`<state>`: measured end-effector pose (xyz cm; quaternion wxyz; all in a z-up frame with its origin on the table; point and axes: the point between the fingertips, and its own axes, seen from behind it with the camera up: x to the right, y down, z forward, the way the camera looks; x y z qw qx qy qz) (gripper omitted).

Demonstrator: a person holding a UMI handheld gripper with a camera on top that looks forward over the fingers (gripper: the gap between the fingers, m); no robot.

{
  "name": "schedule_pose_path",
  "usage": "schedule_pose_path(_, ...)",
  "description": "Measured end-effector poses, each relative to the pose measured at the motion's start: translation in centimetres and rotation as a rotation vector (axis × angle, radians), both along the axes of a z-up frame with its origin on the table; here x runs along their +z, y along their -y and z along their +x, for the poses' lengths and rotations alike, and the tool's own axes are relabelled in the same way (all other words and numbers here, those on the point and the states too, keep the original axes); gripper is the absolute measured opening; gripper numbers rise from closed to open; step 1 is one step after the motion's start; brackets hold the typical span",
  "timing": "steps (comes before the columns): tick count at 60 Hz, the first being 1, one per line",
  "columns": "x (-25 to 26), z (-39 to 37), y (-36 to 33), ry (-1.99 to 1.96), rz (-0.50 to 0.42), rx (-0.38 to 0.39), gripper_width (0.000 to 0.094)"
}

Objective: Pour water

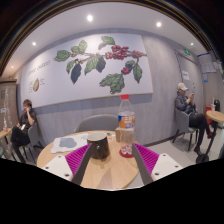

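Approach step, nothing gripped. Gripper [103,168] jaws spread wide and empty. Bottle [125,125] stands upright on round surface [112,172], beyond right pad, well apart. Dark cup [98,147] sits nearer, between the pads. Next: reach far-right, close on bottle.

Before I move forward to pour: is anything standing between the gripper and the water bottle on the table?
Nothing visible blocks it. The bottle stands just beyond the open gripper, beside a dark cup that sits between the fingers.
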<state>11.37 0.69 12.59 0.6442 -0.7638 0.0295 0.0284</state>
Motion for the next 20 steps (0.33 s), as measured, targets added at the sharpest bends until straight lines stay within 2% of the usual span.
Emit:
schedule_pose_path(12,-1.5,-3.7,10.5,-0.024,-0.014,0.052,0.0849)
schedule_pose_path(20,-3.1,-3.6,13.3,0.035,0.002,0.055,0.0851)
